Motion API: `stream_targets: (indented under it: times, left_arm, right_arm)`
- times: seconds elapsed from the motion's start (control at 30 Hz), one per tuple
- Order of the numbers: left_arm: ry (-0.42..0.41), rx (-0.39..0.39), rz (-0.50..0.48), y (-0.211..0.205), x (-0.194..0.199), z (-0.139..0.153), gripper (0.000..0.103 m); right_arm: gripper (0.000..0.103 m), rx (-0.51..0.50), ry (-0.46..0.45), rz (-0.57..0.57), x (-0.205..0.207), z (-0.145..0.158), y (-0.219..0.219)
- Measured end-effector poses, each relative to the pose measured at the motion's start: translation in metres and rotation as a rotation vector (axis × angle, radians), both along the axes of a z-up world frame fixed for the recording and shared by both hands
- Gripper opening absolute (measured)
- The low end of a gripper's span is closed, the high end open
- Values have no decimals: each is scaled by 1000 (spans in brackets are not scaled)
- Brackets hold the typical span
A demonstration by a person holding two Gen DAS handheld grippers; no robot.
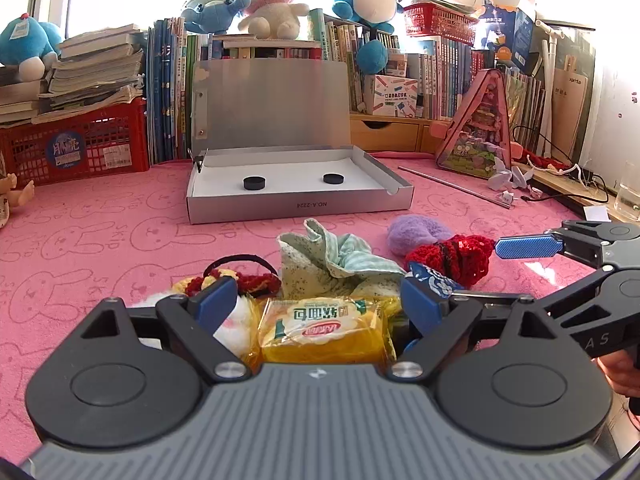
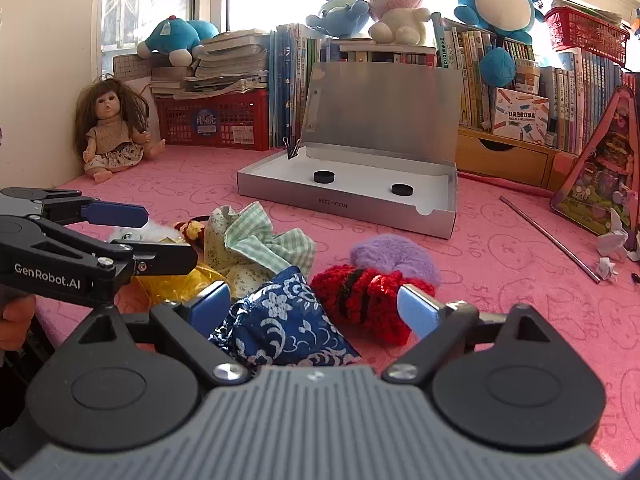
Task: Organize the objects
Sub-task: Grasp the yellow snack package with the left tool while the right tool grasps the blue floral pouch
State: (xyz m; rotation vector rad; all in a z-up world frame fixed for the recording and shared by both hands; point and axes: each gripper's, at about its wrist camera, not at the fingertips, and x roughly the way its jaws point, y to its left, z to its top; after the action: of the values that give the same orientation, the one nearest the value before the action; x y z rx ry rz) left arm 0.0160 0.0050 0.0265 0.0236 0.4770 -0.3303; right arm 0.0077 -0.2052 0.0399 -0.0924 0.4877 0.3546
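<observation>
Lot: loose clutter heaped on the pink mat (image 1: 80,240), near the open grey box (image 1: 300,204) standing lid-up, likely to take it. I am holding my left gripper (image 1: 316,304) spread astride the yellow snack packet (image 1: 320,332), pads not pressing; my right gripper (image 2: 316,308) is spreading astride the blue floral pouch (image 2: 280,320), pinching nothing. Only the right view is showing the doll (image 2: 110,128)
</observation>
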Motion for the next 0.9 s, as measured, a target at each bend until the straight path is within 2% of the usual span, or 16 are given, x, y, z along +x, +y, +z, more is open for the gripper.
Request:
stream_targets:
  times: [0.5, 0.9]
  left_arm:
    - [64, -59, 5, 7, -2, -16, 91]
    - [66, -65, 3, 4, -1, -18, 90]
  right_arm:
    - [96, -75, 6, 50, -8, -19, 15]
    - [96, -88, 10, 83, -10, -22, 18]
